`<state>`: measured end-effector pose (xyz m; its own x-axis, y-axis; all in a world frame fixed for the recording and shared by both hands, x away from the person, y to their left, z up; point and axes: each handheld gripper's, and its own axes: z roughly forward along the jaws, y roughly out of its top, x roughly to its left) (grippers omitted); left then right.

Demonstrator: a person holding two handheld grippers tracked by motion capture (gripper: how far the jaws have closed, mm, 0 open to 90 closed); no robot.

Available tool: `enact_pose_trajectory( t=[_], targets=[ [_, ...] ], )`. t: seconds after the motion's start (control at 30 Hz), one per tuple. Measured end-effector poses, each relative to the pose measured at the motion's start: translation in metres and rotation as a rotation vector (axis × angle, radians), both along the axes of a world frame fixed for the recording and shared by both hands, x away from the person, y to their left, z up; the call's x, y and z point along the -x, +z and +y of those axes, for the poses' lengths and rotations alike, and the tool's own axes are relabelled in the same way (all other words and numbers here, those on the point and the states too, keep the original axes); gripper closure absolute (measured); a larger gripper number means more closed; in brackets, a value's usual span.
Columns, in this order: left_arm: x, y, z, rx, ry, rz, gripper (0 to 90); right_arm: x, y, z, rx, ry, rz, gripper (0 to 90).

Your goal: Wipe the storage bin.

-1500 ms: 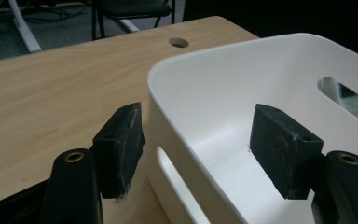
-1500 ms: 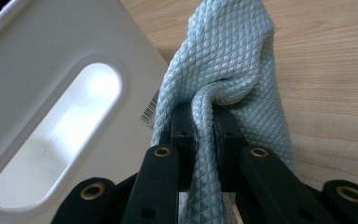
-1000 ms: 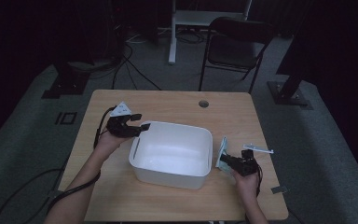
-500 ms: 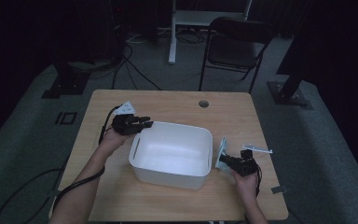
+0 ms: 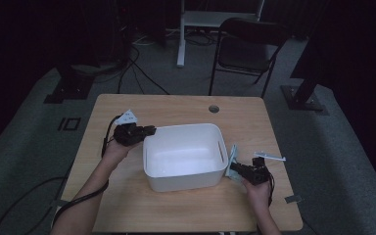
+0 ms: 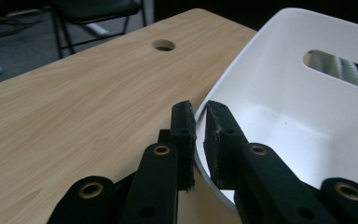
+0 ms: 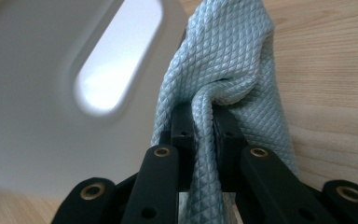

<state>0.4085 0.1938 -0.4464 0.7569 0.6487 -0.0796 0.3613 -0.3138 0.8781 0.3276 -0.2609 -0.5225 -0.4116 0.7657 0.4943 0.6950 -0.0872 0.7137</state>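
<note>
While the pale blue quilted cloth [image 7: 223, 65] hangs pinched in the right gripper [image 5: 239, 169] just outside the white plastic tub [image 5: 183, 156] on the wooden table [image 5: 127, 205], no wiping looks begun (my guess); the left gripper [image 6: 196, 121], jaws just closing, clamps the tub's rim

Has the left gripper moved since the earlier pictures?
Yes. The left gripper shifted slightly up the high view along the white plastic tub, closing its jaws on the rim.

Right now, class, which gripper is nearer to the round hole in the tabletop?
Left. The left gripper grips the white tub rim, nearer the hole; the right gripper holds the blue cloth farther away.
</note>
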Motion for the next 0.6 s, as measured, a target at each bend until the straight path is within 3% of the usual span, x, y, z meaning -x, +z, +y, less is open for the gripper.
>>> enact_pose_trajectory(
  t=[0.23,0.4,0.6],
  targets=[
    [0.0036,0.0,-0.0001,0.012,0.003,0.001,81.3,0.0,0.0001,0.0002,-0.005,0.0,0.003,81.7],
    [-0.0004,0.0032,-0.0007,0.025,-0.013,-0.007,70.6,0.0001,0.0,-0.0004,-0.006,-0.002,0.006,81.7],
    [-0.0045,-0.001,-0.0045,0.019,-0.035,0.011,72.1,0.0001,-0.0005,-0.0003,-0.006,0.0,0.007,81.7]
  ],
)
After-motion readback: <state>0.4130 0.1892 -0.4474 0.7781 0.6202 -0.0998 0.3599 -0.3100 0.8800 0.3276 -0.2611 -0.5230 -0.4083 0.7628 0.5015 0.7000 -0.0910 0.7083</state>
